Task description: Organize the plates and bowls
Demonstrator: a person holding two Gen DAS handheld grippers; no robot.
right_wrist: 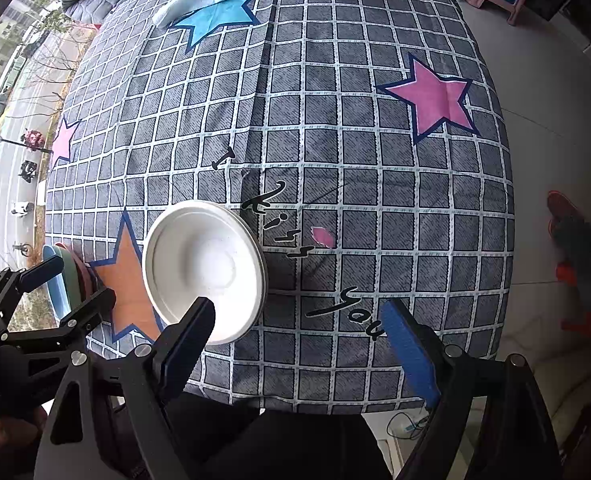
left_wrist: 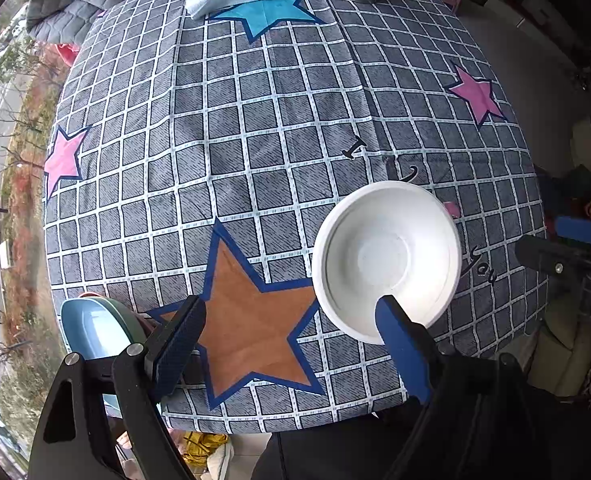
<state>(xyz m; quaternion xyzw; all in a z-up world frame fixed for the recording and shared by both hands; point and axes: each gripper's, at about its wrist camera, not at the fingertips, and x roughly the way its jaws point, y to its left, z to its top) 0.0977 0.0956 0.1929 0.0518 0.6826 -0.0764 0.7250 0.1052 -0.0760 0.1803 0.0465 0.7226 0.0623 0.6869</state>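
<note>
Your left gripper (left_wrist: pixel 291 324) and right gripper (right_wrist: pixel 299 320) both stand spread wide, holding nothing. The white bowl (left_wrist: pixel 387 258) rests on the checked tablecloth (left_wrist: pixel 255 128); stacked plates (left_wrist: pixel 95 328), possibly three, sit at its left edge.

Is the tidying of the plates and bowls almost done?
Partly, it seems. A stack of colored plates already sits at the table's near left edge. Nothing is in hand: the left gripper and right gripper both have jaws open and empty. The white bowl still sits alone on the tablecloth, probably next to move.
</note>
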